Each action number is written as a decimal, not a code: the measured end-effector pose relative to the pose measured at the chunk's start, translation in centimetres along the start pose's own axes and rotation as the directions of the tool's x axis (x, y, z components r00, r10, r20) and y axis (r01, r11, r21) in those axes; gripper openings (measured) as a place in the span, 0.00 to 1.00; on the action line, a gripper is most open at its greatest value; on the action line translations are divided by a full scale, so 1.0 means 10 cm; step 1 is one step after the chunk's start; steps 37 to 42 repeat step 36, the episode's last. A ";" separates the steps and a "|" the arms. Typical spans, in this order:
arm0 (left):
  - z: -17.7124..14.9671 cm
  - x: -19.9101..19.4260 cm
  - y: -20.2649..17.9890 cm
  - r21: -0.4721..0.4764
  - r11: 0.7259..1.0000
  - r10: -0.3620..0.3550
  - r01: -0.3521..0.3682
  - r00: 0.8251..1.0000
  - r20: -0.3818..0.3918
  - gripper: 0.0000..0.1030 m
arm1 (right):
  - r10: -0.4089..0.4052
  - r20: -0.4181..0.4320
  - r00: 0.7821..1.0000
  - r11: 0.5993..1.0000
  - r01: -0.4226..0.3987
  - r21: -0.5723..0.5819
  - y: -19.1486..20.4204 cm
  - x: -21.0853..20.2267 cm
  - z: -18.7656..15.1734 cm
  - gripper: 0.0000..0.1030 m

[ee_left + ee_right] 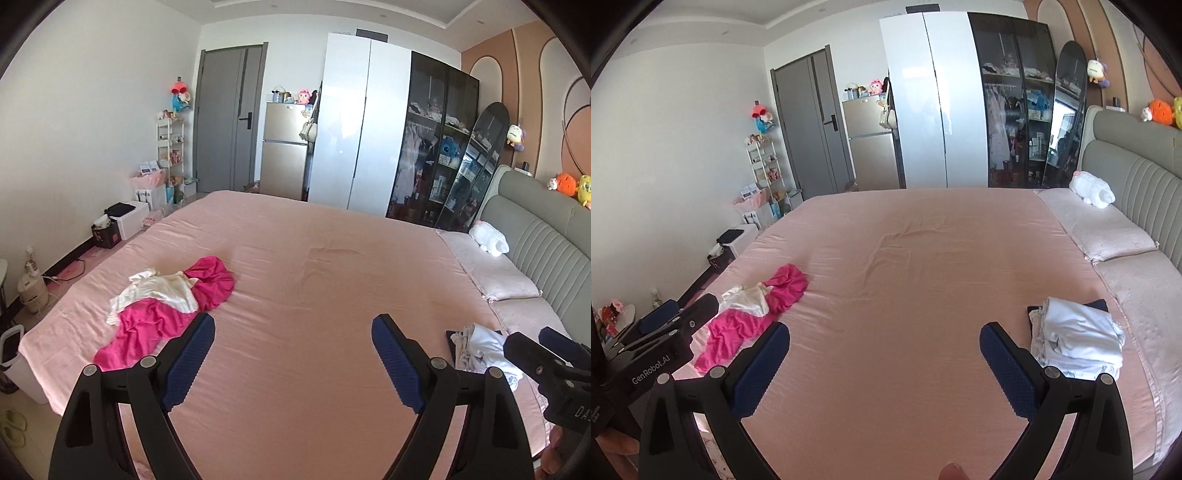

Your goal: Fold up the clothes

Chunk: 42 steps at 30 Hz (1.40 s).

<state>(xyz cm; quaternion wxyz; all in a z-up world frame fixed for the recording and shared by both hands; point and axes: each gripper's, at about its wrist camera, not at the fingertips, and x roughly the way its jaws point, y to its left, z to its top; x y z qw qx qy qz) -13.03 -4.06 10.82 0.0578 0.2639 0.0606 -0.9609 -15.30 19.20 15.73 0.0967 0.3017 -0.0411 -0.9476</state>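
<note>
A crumpled heap of magenta cloth (pixel 147 328) (pixel 738 332) and cream cloth (pixel 162 291) (pixel 750 299) lies on the pink bed (pixel 314 266) (pixel 923 258), at the left. A stack of folded pale clothes (pixel 480 347) (pixel 1078 339) rests at the right, near the pillows. My left gripper (pixel 293 354) hovers open above the sheet, just right of the heap, holding nothing. My right gripper (pixel 884 363) is also open and empty over the bare middle of the bed, left of the folded stack. Each gripper shows at the edge of the other's view.
Two pink pillows (pixel 1108 232) and a white plush toy (pixel 1093 190) lie along the grey headboard (pixel 1137 177). Beyond the bed stand a wardrobe (pixel 934 99), a small fridge (pixel 873 158) and a grey door (pixel 809 122). Boxes and a shelf rack (pixel 171 151) line the left wall.
</note>
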 end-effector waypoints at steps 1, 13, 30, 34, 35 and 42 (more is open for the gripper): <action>-0.06 -0.06 0.04 0.008 1.000 0.004 -0.004 1.000 -0.012 0.85 | -0.012 -0.004 1.000 1.000 0.012 0.002 0.06 -0.10 -0.09 1.00; -0.75 -0.96 0.23 0.032 0.999 -0.019 0.020 0.999 -0.029 0.85 | -0.063 -0.038 0.997 0.998 0.062 -0.015 0.38 -0.82 -1.10 1.00; -1.33 -1.37 0.47 0.008 1.000 0.031 -0.030 0.995 -0.100 0.85 | -0.075 -0.117 0.990 0.997 0.072 -0.032 0.56 -1.19 -1.83 1.00; -1.34 -1.38 0.43 0.009 1.000 0.016 -0.015 0.995 -0.096 0.85 | -0.077 -0.117 0.990 0.996 0.072 -0.046 0.64 -1.20 -1.83 1.00; -1.35 -1.38 0.42 0.014 1.000 0.019 -0.017 0.995 -0.096 0.85 | -0.078 -0.114 0.990 0.996 0.073 -0.048 0.65 -1.20 -1.83 1.00; -1.36 -1.38 0.41 0.014 1.000 0.015 -0.014 0.995 -0.098 0.85 | -0.080 -0.110 0.991 0.996 0.075 -0.050 0.66 -1.21 -1.82 1.00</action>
